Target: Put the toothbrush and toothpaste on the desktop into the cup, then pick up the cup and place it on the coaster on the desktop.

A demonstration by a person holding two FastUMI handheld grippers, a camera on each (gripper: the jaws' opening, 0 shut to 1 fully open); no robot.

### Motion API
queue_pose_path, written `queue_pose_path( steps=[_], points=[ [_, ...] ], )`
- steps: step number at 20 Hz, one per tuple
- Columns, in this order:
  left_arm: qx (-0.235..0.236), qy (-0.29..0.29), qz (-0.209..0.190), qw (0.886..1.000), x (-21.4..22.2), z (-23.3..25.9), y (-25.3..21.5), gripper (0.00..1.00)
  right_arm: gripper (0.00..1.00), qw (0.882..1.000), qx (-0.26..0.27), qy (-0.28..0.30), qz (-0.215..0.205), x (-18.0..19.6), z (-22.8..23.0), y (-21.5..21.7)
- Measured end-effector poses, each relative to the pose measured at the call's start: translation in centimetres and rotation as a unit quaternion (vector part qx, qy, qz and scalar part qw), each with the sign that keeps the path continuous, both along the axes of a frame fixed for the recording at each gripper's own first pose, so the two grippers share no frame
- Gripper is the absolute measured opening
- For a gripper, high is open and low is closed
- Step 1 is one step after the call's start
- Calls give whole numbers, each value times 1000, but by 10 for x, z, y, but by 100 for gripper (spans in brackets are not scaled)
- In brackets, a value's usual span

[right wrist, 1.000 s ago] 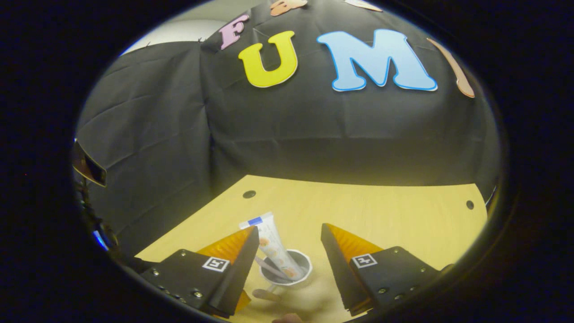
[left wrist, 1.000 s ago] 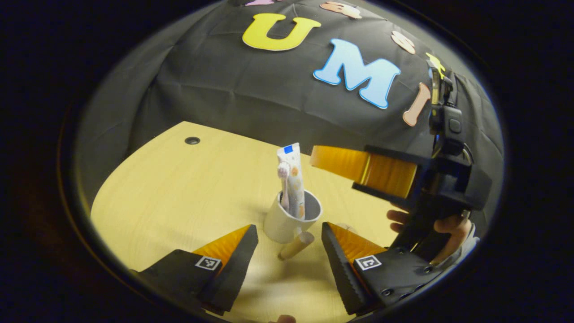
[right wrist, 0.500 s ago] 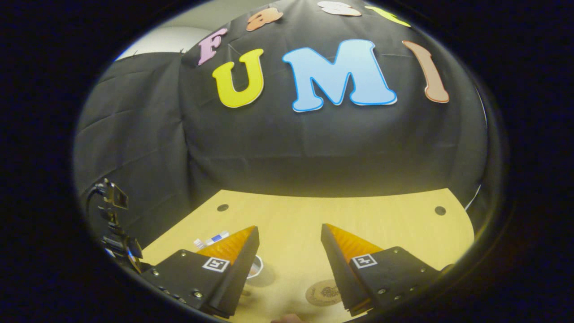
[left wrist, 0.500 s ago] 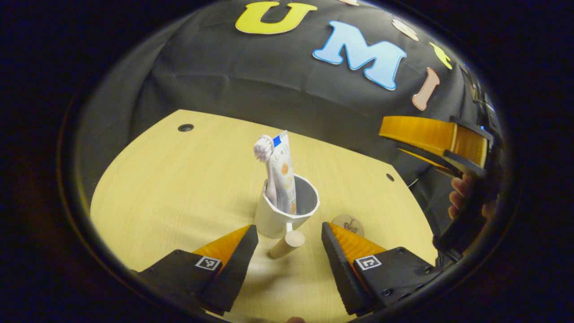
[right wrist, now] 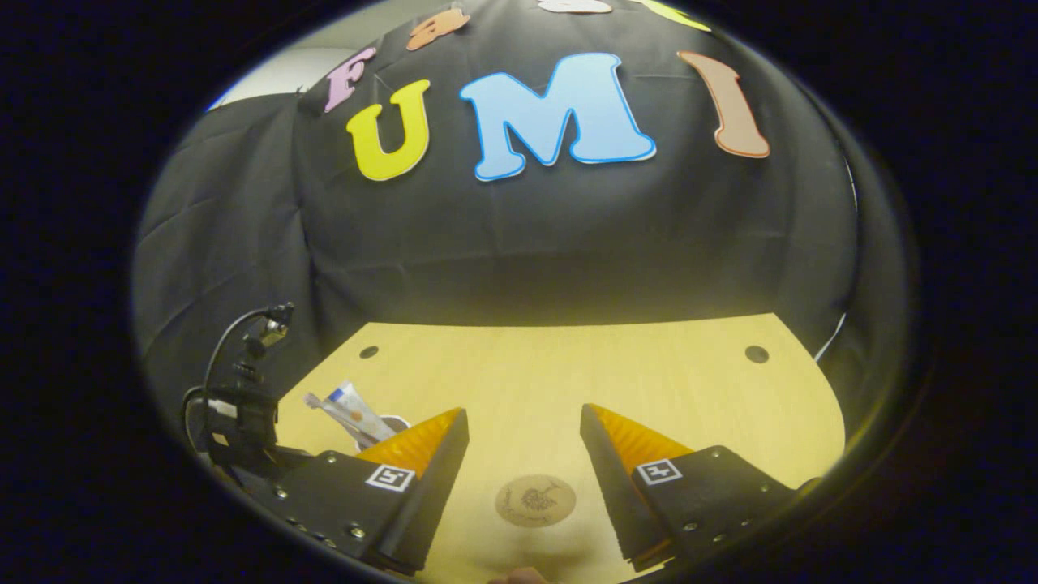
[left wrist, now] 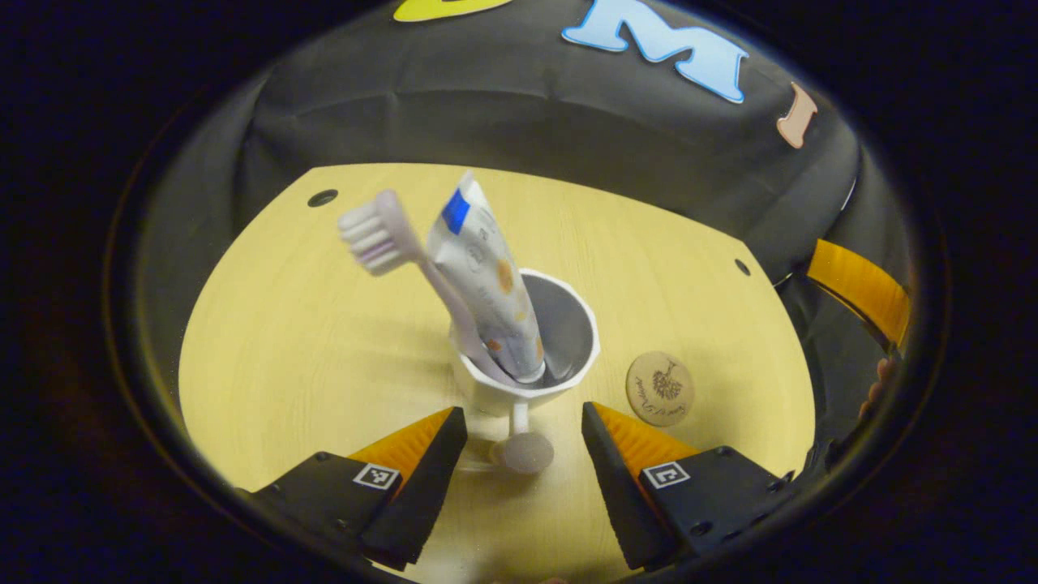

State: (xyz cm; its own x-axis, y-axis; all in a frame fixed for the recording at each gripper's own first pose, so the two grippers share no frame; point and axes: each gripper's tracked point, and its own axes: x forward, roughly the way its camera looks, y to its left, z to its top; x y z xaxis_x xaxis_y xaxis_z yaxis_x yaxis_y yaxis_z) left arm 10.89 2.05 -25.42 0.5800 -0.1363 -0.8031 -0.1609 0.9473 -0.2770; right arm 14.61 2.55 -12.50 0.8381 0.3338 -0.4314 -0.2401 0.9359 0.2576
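The left gripper [left wrist: 524, 418] is standing agape astride the handle [left wrist: 521, 446] of the cup [left wrist: 531, 357] holding toothbrush [left wrist: 405, 264] and toothpaste [left wrist: 486, 284]; squeezing the handle squarely should prevent tipping toward the nearby coaster [left wrist: 659, 388], while the right gripper [right wrist: 524, 418] is hovering agape.

Left gripper [left wrist: 523, 422] and right gripper [right wrist: 523, 422] agape.

**Desktop and booth surroundings**

A pale wooden desktop [left wrist: 308, 341] with a rounded outline is seen in the left gripper view, and its far edge is met by the black cloth wall [left wrist: 503, 105]. Small dark round holes are set into the desktop near its far corners [left wrist: 323, 198] [left wrist: 742, 267]. In the right gripper view, a thin cable [right wrist: 829, 339] is seen hanging against the cloth beyond the desktop's right edge.
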Motion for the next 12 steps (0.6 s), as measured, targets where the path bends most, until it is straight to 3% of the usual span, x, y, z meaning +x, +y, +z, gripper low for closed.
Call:
queue_pose_path(
  steps=[7,8,10,12],
  points=[
    [11,61,-9,998,8,-26,-4,90,84,999,-17,26,-13,-19,-20,-27],
    [11,64,-5,998,10,-26,-2,87,84,999,-17,30,-14,-21,-22,-28],
    [20,70,2,997,10,-30,4,72,83,999,-18,34,-15,-24,-24,-30],
    [19,77,12,997,8,-33,6,65,83,999,-19,39,-14,-27,-26,-32]
  ],
)
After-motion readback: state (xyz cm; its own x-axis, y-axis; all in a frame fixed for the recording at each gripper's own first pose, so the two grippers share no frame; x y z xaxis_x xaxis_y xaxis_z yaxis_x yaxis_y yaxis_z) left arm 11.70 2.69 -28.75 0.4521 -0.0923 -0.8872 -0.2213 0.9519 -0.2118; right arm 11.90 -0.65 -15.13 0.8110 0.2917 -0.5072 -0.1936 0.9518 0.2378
